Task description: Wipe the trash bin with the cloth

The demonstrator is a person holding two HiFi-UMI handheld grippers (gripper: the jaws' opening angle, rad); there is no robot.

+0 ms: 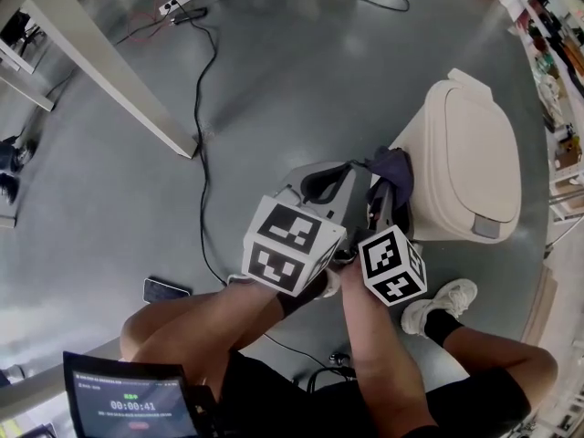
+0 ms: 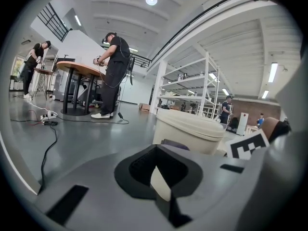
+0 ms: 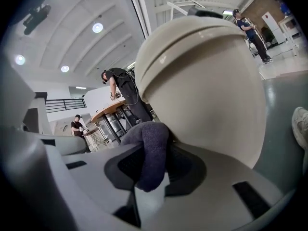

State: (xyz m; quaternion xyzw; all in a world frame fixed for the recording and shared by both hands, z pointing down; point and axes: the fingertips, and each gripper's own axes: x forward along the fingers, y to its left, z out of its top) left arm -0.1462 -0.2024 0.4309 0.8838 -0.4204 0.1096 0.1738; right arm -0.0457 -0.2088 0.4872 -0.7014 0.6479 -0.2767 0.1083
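Far left on the floor there's a phone, with a black cable snaking past it. Then comes the left gripper, jaws pinched together with nothing in them, hovering near the bin. Right beside it the right gripper is clamped on the dark cloth. The cloth is pressed against the side of the beige trash bin, which stands on the floor at right, lid down.

Bright, even light falls from round white ceiling lamps high above the beige plastic lidded trash bin. The glossy grey floor beside it shows soft sheen. Both gripper views bulge, with black corners, and the dark fleecy cloth blurs slightly.
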